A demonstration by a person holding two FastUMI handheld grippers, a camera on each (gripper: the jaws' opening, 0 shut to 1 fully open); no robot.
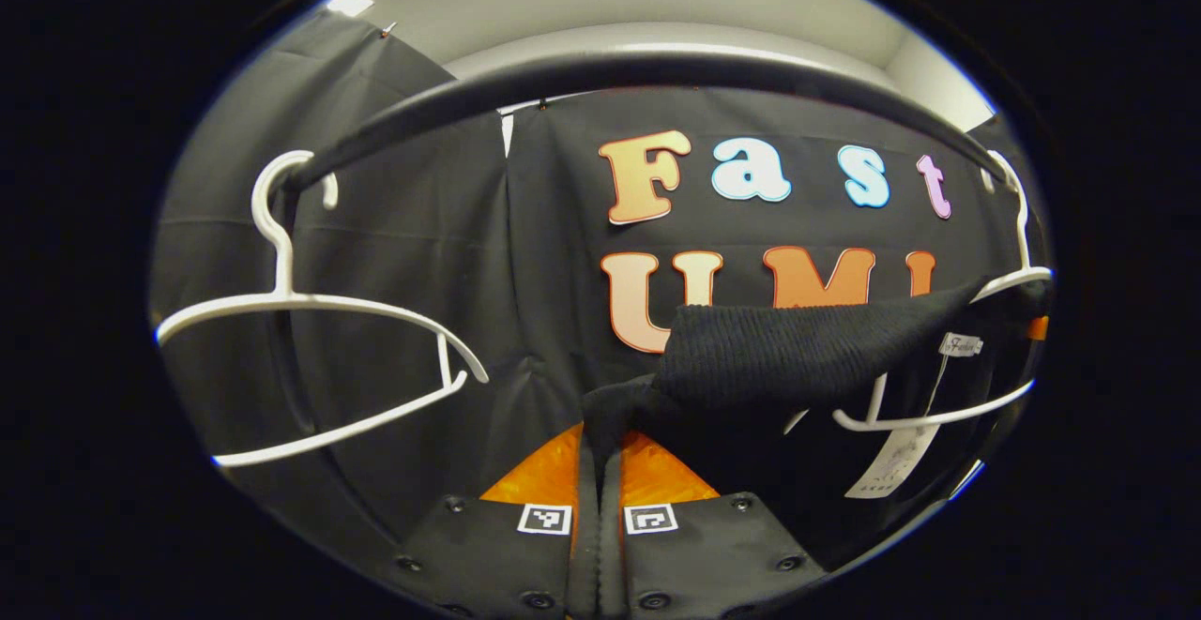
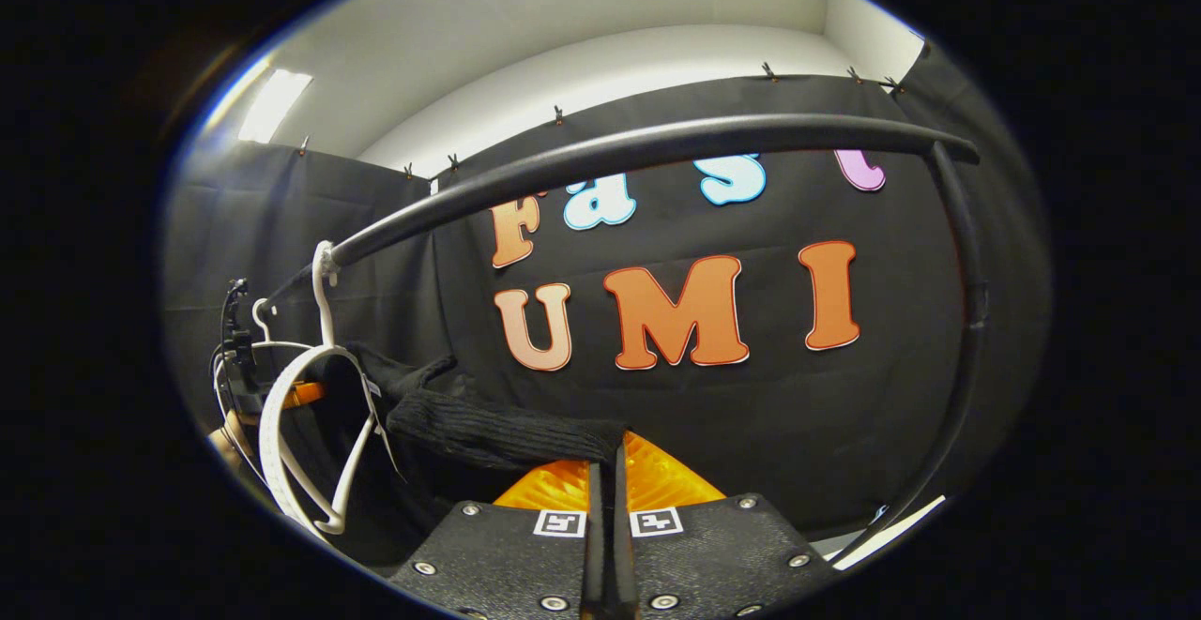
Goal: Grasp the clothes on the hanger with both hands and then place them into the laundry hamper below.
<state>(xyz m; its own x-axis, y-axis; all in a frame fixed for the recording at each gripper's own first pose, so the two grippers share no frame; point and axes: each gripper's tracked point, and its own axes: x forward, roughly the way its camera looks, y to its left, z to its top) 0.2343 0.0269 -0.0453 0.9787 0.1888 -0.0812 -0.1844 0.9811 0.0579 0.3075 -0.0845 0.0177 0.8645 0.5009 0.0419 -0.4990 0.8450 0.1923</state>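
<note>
Both grippers, left gripper (image 1: 598,470) and right gripper (image 2: 606,470), have fingers pinched narrow on the black knit garment (image 1: 807,348), which stretches from them to its white hanger (image 1: 938,414) on the rail (image 1: 600,71).

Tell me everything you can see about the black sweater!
The black sweater looks like soft ribbed knit. It is partly on a white hanger that hooks over the dark rail. A white tag dangles from it on a string. One edge is stretched out sideways towards the left gripper, whose fingers are closed on the cloth. In the right gripper view another stretch runs to the right gripper, pinched there too. So it is pulled out, not hanging straight.
</note>
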